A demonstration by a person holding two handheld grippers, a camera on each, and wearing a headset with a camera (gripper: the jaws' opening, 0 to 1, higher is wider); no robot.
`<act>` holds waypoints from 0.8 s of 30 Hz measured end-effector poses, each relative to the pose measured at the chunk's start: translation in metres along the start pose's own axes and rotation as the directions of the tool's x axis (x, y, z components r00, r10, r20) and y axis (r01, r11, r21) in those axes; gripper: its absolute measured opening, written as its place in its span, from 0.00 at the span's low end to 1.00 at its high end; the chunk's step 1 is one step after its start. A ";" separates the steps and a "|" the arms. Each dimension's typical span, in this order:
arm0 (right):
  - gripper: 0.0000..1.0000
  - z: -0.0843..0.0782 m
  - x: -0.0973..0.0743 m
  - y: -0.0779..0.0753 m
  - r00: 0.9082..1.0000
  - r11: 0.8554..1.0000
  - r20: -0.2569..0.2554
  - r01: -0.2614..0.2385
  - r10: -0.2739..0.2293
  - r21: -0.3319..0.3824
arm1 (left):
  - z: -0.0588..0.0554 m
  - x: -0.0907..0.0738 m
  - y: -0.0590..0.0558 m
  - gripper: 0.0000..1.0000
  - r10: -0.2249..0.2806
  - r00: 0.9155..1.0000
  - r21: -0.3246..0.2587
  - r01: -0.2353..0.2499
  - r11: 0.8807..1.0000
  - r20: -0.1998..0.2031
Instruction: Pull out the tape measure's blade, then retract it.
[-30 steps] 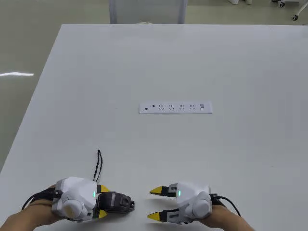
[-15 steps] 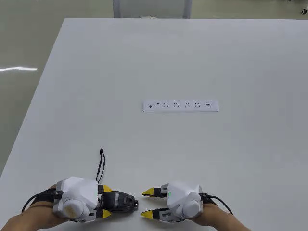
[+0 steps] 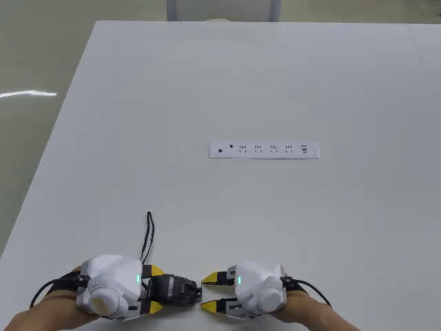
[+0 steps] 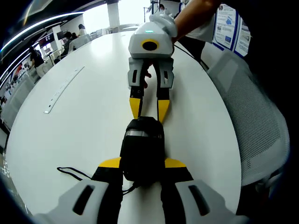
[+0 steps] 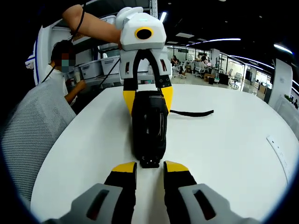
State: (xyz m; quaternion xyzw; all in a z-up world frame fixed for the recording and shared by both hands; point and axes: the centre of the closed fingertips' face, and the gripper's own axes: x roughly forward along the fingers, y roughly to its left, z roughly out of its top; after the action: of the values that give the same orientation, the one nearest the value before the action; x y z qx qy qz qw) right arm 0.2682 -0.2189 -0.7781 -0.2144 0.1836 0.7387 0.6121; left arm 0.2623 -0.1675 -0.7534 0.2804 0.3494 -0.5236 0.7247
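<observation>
A black tape measure [image 3: 173, 289] lies near the table's front edge with my left gripper [image 3: 151, 288] shut on its body. In the left gripper view the case [image 4: 142, 147] sits between my yellow tips, and the right gripper [image 4: 148, 109] faces it from beyond. My right gripper [image 3: 208, 292] is open, its yellow tips on either side of the case's front end. In the right gripper view the small blade tab [image 5: 149, 163] sits between my own jaws, just ahead of my right gripper [image 5: 149, 167]. A black wrist cord [image 3: 146, 234] trails from the case.
A white power strip [image 3: 264, 149] lies at the middle of the white table [image 3: 310, 227]. A chair [image 3: 222, 9] stands at the far edge. A mesh chair [image 4: 252, 116] is close behind my seat, and a person [image 5: 60, 79] stands off to the side.
My right gripper has moved left up to the tape measure, and its jaws have narrowed a little around the front end. The left gripper keeps its hold.
</observation>
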 end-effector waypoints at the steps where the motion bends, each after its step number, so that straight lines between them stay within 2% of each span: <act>1: 0.22 -0.001 0.001 0.000 1.000 1.000 -0.002 0.000 0.000 -0.003 | 0.000 0.000 0.000 0.27 0.001 1.000 -0.001 -0.001 1.000 0.002; 11: 0.17 -0.003 0.010 0.000 1.000 1.000 -0.003 -0.006 0.006 0.000 | -0.001 -0.001 0.001 0.26 0.003 1.000 -0.011 -0.002 1.000 0.022; 24: 0.12 -0.002 0.008 -0.003 1.000 1.000 -0.005 0.000 0.000 0.015 | 0.000 -0.001 0.001 0.26 0.009 0.999 -0.032 -0.007 0.999 0.045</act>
State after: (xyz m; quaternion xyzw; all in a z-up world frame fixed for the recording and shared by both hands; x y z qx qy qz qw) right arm 0.2697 -0.2129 -0.7844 -0.2116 0.1906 0.7368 0.6132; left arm 0.2632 -0.1664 -0.7524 0.2585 0.3401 -0.5212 0.7388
